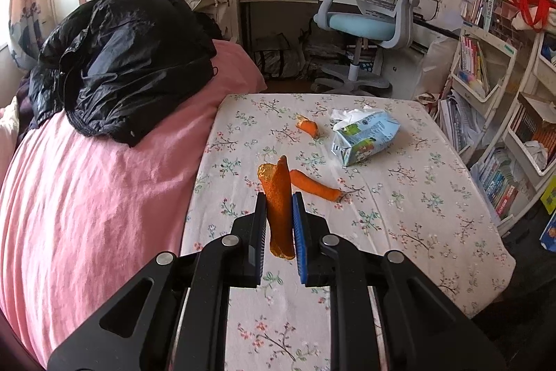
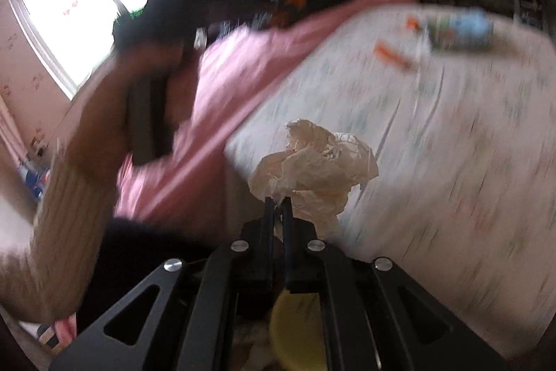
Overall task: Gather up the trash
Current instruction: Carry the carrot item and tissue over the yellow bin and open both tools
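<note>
- Left gripper (image 1: 279, 225) clamped on orange peel (image 1: 278, 193), lifted off bed.
- Right gripper (image 2: 278, 214) pinching crumpled tissue (image 2: 312, 169).
- Left to collect: two peels (image 1: 314, 185), tissue pack (image 1: 365, 136).

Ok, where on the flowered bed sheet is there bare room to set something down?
Bare sheet runs from the long orange peel and tissue pack to the right edge, and also lies below the left tongs. It's crowded around the small peel, and the pink quilt covers the left.

Left tool (image 1: 279, 197) and right tool (image 2: 277, 201) both clamped, fingers nearly together.
</note>
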Action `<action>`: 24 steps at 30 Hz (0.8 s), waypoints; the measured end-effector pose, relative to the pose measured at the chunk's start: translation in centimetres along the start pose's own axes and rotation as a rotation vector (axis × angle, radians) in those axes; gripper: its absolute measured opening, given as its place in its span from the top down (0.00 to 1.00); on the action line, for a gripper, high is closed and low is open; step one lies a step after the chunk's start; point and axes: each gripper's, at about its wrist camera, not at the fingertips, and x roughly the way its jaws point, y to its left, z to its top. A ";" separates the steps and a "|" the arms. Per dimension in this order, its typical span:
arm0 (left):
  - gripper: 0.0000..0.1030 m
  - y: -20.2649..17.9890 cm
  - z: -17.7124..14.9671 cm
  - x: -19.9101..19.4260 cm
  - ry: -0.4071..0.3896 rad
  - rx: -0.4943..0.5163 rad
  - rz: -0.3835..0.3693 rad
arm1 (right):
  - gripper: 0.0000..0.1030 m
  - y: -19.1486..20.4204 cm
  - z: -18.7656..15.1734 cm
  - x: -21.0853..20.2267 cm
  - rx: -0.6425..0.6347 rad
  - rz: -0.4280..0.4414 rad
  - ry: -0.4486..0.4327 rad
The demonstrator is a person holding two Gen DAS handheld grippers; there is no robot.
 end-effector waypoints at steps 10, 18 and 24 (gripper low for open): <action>0.86 -4.0 -7.8 -2.2 0.103 0.013 -0.041 | 0.61 -0.3 -6.9 3.4 0.080 -0.079 0.245; 0.86 -7.8 -18.2 -2.5 0.405 0.117 -0.085 | 0.24 -4.4 -3.6 -5.0 0.226 -0.302 -0.164; 0.48 -11.8 -22.5 -3.3 0.496 0.306 -0.042 | 0.11 -7.7 -3.8 -8.2 0.392 -0.487 -0.326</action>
